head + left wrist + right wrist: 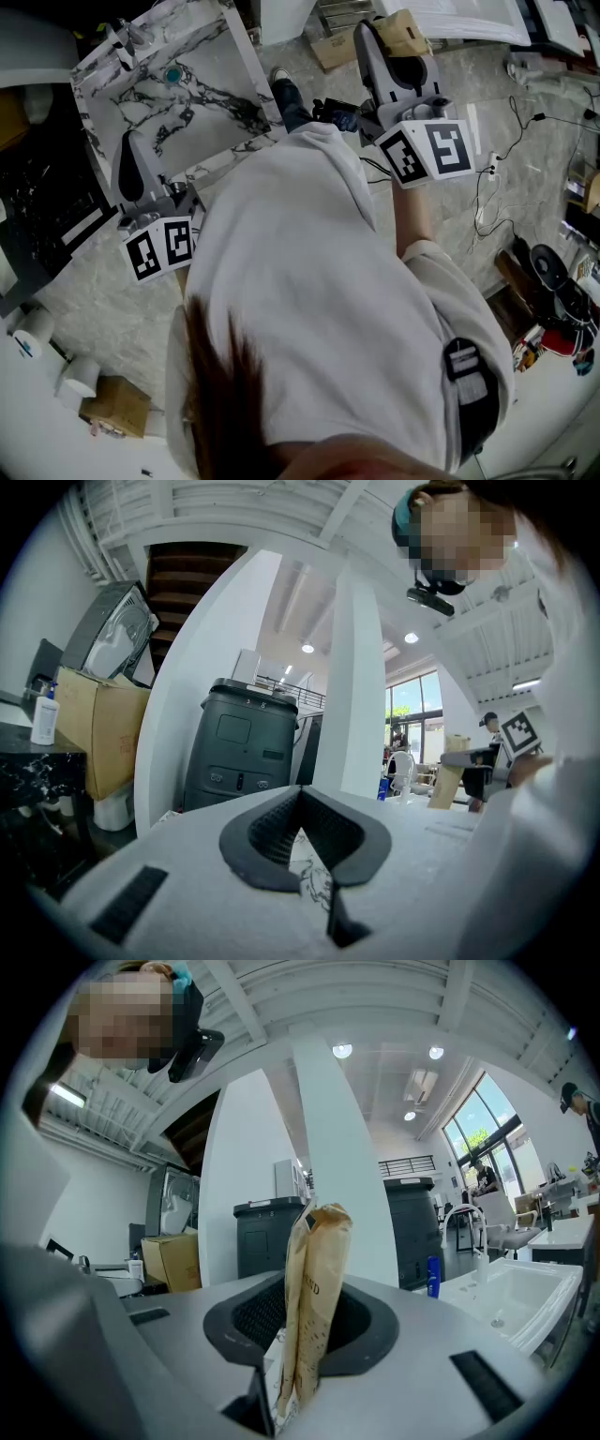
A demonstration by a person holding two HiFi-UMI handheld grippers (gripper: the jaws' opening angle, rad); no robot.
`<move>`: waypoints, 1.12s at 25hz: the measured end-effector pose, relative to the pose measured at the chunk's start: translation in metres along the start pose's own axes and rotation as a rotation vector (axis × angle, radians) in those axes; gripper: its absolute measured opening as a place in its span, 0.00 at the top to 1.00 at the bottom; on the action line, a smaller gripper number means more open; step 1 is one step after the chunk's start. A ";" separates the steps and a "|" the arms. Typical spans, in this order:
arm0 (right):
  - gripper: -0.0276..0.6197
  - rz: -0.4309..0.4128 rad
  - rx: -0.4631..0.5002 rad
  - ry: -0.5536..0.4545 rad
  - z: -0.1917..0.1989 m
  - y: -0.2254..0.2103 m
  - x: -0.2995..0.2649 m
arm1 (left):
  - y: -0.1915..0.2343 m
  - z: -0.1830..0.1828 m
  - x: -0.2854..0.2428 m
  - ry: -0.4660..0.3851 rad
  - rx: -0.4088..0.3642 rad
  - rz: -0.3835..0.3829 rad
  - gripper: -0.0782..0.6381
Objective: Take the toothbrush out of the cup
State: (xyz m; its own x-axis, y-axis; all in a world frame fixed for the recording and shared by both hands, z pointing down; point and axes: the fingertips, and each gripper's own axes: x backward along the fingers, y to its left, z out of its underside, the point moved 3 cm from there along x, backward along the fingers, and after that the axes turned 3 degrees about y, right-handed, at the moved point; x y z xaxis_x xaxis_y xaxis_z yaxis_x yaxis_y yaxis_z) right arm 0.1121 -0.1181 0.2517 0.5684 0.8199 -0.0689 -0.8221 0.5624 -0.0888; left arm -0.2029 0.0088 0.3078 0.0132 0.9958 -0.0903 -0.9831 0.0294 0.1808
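Marble table is the reference. Left gripper sits at its near edge, jaws together, empty. Right gripper is well off the table's right side, clamped on a tan paper pack. It may be the sleeved toothbrush, can't confirm. No cup identifiable. Likely light, thin, crushable, with slick paper: grip mid-length across the flat faces, moderate force.
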 end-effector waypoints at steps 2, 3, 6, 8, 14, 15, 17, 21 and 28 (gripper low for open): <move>0.82 -0.001 0.001 0.012 0.004 0.000 0.001 | 0.000 0.000 0.001 0.002 0.001 -0.001 0.88; 0.82 -0.002 0.002 0.018 0.006 0.000 0.002 | 0.000 0.001 0.001 0.003 0.001 -0.001 0.88; 0.82 -0.002 0.006 0.036 0.012 0.002 0.002 | 0.001 0.002 0.001 0.008 0.002 -0.003 0.88; 0.82 -0.004 0.004 0.048 0.016 0.002 0.003 | 0.001 0.003 0.000 0.011 0.004 -0.003 0.88; 0.82 -0.014 0.001 0.073 0.026 0.006 0.005 | 0.000 0.005 0.001 0.013 0.007 0.002 0.88; 0.82 -0.017 0.000 0.078 0.028 0.007 0.005 | -0.001 0.005 0.001 0.013 0.008 0.003 0.88; 0.82 -0.022 -0.005 0.086 0.033 0.009 0.006 | -0.001 0.007 0.001 0.014 0.009 0.003 0.88; 0.82 -0.030 -0.014 0.100 0.040 0.011 0.005 | -0.001 0.009 0.002 0.017 0.011 0.003 0.88; 0.82 -0.035 -0.017 0.123 0.048 0.014 0.008 | -0.002 0.011 0.004 0.025 0.016 0.006 0.88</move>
State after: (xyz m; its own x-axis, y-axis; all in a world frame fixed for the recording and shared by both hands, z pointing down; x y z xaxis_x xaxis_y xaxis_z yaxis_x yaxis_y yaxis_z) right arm 0.1036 -0.0985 0.2973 0.5974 0.7798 -0.1871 -0.8015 0.5878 -0.1099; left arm -0.1986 0.0131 0.3174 0.0023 0.9935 -0.1140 -0.9801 0.0248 0.1968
